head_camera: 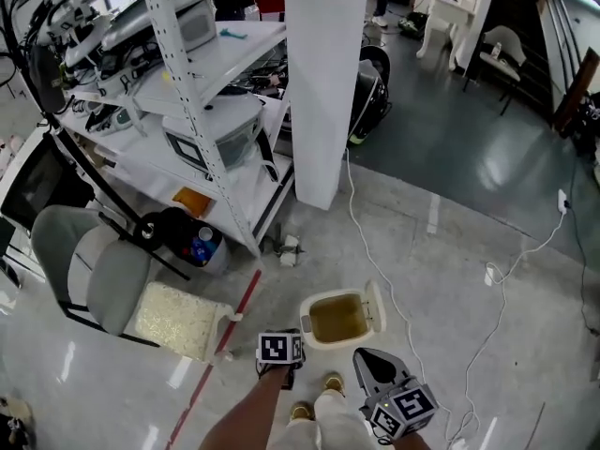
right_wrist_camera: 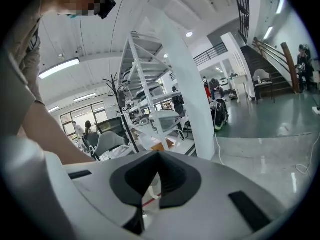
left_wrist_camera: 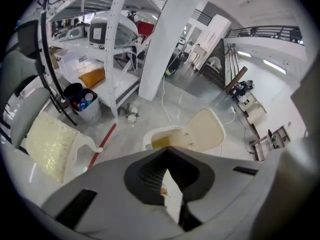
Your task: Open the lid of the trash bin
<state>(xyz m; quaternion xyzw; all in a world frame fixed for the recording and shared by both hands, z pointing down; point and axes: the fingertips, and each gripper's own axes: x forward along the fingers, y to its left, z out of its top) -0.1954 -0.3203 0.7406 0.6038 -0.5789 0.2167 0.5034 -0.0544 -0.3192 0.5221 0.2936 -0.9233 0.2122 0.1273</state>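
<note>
A small cream trash bin (head_camera: 336,321) stands on the grey floor just ahead of the person's feet, its lid (head_camera: 376,307) swung up and back to the right, the yellowish inside showing. In the left gripper view the bin (left_wrist_camera: 161,138) and raised lid (left_wrist_camera: 206,129) lie right beyond the jaws. My left gripper (head_camera: 284,337) (left_wrist_camera: 167,176) hovers near the bin's near-left corner, shut and empty. My right gripper (head_camera: 375,368) (right_wrist_camera: 152,184) is held at the bin's near-right, also shut on nothing, and its view looks up past the bin at the room.
A white pillar (head_camera: 323,82) rises behind the bin, a white shelving rack (head_camera: 202,111) to its left. A grey chair (head_camera: 94,270), a cream cushioned seat (head_camera: 183,319) and a black bucket (head_camera: 192,242) stand left. A white cable (head_camera: 375,251) and red floor line (head_camera: 230,345) run past.
</note>
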